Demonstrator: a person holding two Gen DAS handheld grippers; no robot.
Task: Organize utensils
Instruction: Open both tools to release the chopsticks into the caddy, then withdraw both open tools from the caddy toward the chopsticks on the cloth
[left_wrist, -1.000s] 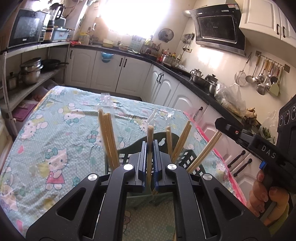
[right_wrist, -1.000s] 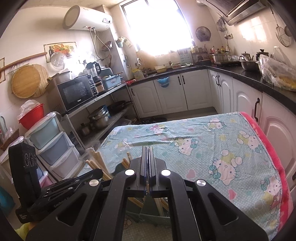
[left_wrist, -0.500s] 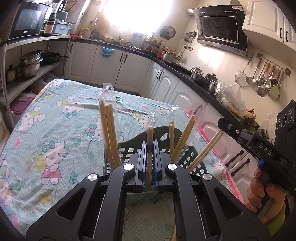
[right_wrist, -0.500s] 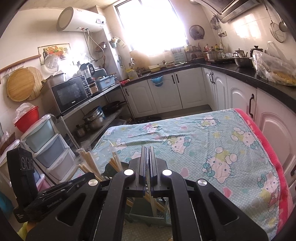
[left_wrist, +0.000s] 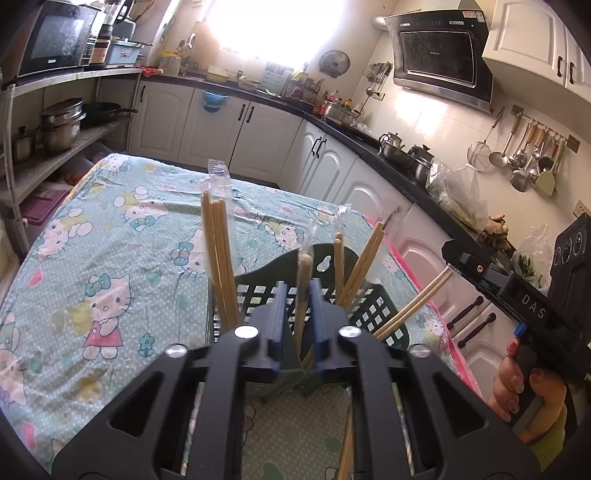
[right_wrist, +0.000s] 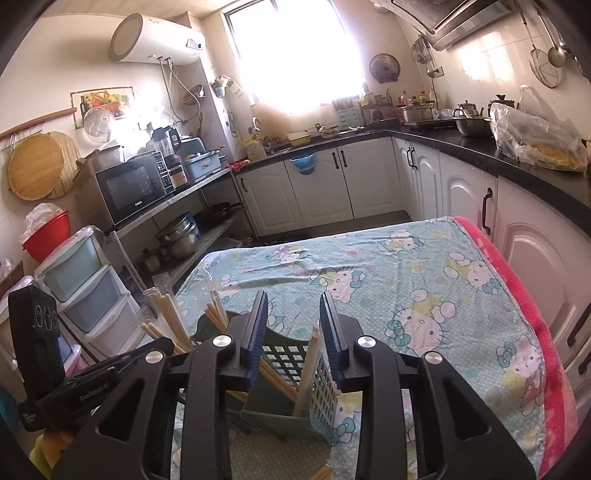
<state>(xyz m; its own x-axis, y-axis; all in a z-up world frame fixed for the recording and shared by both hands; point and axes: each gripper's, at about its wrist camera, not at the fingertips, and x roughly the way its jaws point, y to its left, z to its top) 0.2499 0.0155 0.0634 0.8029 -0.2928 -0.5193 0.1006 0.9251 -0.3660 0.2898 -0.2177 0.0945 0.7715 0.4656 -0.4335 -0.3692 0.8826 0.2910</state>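
Observation:
A dark green slotted basket (left_wrist: 373, 314) stands on the table and holds several wooden chopsticks in clear wrappers, in a left bundle (left_wrist: 218, 258) and right-leaning pairs (left_wrist: 360, 258). My left gripper (left_wrist: 298, 291) hovers over the basket with its jaws opening. A wrapped chopstick pair (left_wrist: 303, 273) stands between the pads, with a gap on the left side. My right gripper (right_wrist: 293, 306) is above the same basket (right_wrist: 291, 360), jaws opening wide. A loose chopstick (right_wrist: 309, 362) leans in the basket between them, touching neither pad.
The table wears a teal cartoon-cat cloth (right_wrist: 388, 266) with a pink edge (right_wrist: 532, 317) on the right. More chopsticks (left_wrist: 347, 443) lie under my left gripper. White cabinets (right_wrist: 461, 192) stand close beyond that edge, and a shelf rack with pots (left_wrist: 59, 125) on the left.
Both pairs of jaws were shut and have parted. The left one has let go of the wrapped chopsticks. The right one now stands wide around a chopstick resting in the basket.

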